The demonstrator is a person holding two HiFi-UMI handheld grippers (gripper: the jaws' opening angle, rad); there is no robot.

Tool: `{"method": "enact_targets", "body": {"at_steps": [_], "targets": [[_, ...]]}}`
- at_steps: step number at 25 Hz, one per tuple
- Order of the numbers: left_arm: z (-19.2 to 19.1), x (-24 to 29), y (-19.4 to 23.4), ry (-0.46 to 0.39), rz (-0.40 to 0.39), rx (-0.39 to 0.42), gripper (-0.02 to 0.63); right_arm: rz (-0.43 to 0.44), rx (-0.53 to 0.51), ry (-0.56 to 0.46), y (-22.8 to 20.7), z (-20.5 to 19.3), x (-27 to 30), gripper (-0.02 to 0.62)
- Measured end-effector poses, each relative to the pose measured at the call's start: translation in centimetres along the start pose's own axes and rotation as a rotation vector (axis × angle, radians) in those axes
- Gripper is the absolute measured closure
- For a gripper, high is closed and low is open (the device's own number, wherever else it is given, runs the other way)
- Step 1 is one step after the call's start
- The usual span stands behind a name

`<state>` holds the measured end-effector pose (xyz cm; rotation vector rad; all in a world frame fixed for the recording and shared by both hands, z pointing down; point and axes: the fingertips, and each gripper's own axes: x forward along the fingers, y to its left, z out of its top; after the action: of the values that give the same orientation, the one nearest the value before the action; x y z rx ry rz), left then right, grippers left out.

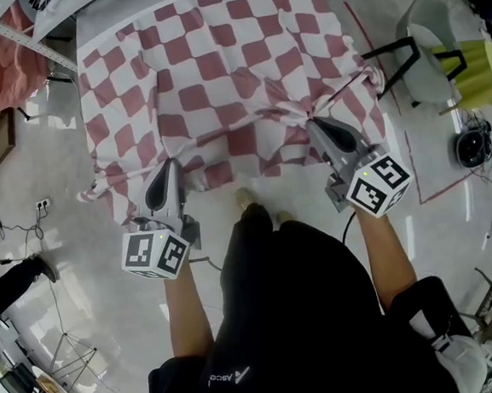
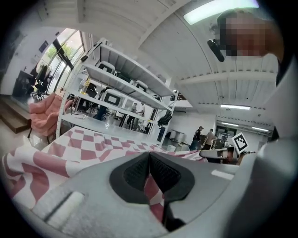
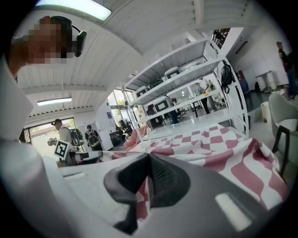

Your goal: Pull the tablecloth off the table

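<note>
Checked tablecloth (image 1: 218, 74) covers most of the table (image 1: 118, 7), near edge bunched and hanging off it. Left gripper (image 1: 173, 162) and right gripper (image 1: 311, 122) each clamp that edge. Most of the pulling seems left.

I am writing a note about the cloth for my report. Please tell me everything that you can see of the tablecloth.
The tablecloth looks like thin, soft fabric in a red-and-white check. It lies over most of the table, wrinkled, with its near edge hanging down toward the floor. The left tool and the right tool are each shut on a pinch of that near edge, and tight folds spread from both pinches. The corner on the left side hangs loose.
</note>
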<state>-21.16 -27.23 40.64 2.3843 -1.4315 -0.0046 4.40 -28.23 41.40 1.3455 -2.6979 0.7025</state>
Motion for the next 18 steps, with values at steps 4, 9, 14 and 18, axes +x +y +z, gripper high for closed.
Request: {"method": "enact_targets", "body": {"at_steps": [4, 9, 14, 18], "targets": [[0.3, -6.5, -6.1, -0.065, 0.029, 0.037, 0.595, 0.112, -0.035, -0.073, 5.2, -0.5, -7.2, 0.591], [0.9, -14.5, -13.9, -0.18, 0.045, 0.059, 0.595, 0.232, -0.083, -0.155, 10.4, -0.8, -16.0, 0.591], [7.2, -14.3, -16.7, -0.245, 0.063, 0.023, 0.595, 0.266, -0.099, -0.184, 9.9, 6.0, -18.1, 0.591], [8.7, -19.2, -18.5, -0.305, 0.062, 0.054, 0.595, 0.292, -0.121, -0.239, 13.3, 6.7, -21.5, 0.591]]}}
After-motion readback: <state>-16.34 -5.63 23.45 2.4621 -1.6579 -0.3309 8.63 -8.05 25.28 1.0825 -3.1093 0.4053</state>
